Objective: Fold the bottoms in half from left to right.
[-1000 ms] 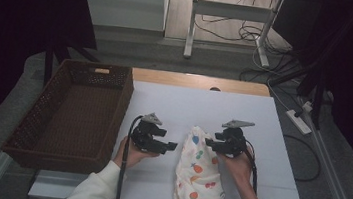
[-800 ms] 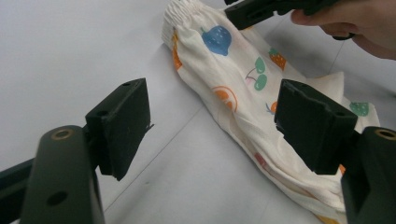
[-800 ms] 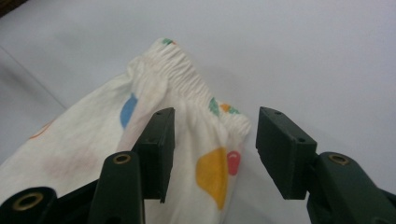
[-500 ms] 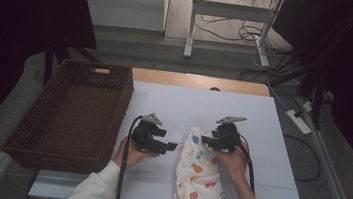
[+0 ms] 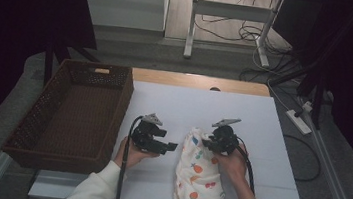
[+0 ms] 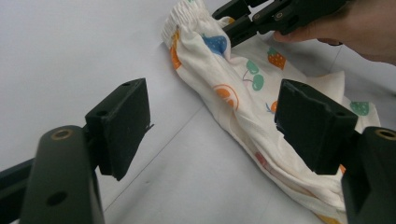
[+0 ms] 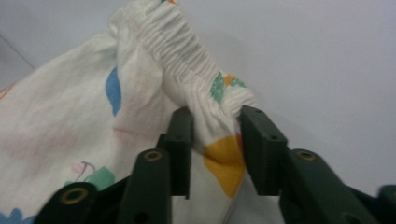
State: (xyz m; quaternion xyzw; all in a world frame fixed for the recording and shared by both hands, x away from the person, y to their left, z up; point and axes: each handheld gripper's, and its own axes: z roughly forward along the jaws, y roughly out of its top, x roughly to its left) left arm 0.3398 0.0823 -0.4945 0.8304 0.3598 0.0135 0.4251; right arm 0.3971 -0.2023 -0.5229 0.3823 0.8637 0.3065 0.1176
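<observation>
A white garment with a fruit print lies crumpled on the white table, its elastic waistband at the far end. My right gripper is at that waistband. In the right gripper view its jaws are shut on the gathered elastic of the garment. My left gripper hovers just left of the cloth with its jaws wide open and nothing between them. The left gripper view looks along the garment to the right gripper and the hand behind it.
A brown wicker basket stands on the left side of the table with nothing visible in it. Cables and a metal stand leg lie on the floor beyond the table's far edge. Bare table surface stretches behind and to the right of the garment.
My right gripper has shifted a little to the left, onto the garment's waistband. The left gripper has stayed where it was, open.
</observation>
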